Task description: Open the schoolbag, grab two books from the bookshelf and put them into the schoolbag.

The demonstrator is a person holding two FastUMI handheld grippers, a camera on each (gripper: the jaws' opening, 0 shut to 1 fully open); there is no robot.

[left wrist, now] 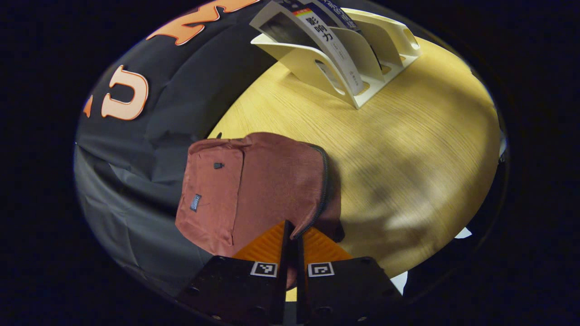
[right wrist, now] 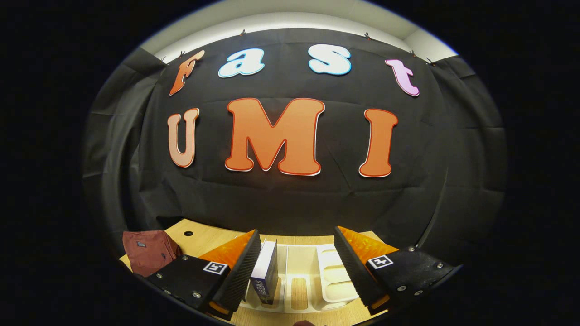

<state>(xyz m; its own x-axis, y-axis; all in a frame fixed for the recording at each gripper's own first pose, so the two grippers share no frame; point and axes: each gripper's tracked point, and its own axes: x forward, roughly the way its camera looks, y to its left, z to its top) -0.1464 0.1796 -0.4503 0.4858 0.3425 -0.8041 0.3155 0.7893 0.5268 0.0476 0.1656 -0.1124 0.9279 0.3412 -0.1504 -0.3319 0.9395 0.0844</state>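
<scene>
While the left gripper [left wrist: 292,242] pinches the zipper edge of the schoolbag [left wrist: 253,194] at lower centre of its view, the right gripper [right wrist: 297,262] hangs wide open over the bookshelf [right wrist: 312,280], a book [right wrist: 267,271] just inside its left finger.

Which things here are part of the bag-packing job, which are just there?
Job: schoolbag, closed; bookshelf; book standing in it; left gripper shut at the bag's zipper; right gripper open over the shelf.
Just there: wooden table.
</scene>
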